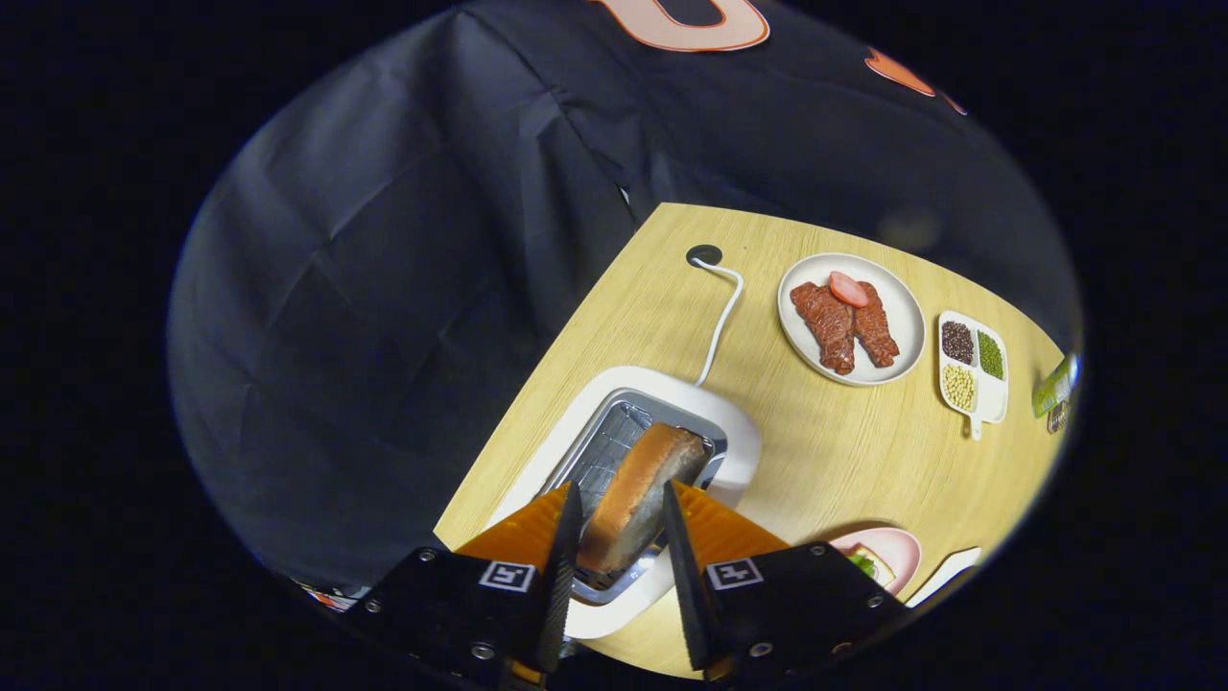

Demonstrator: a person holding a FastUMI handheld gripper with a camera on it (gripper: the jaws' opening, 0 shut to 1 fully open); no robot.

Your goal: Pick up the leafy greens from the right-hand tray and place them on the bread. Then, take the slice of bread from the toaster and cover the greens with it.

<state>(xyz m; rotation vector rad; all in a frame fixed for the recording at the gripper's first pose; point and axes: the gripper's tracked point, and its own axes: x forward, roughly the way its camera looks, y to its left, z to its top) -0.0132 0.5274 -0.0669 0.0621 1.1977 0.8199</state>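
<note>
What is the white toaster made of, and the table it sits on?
The toaster looks like smooth white plastic with a soft sheen; its slot has shiny metal wire mesh. The table looks like pale wood or a wood-look laminate, with fine grain lines. The gripper has the bread slice between its fingers.

Slice of bread [635, 499]: browned crust, pale face, stood on edge and tilted between the two fingers, its lower end just above the toaster [739, 437] slot. Toaster white with a metal grille, beneath and ahead of the fingers. Greens [863, 563] on bread in a pink plate [902, 547], beside the right finger.
</note>
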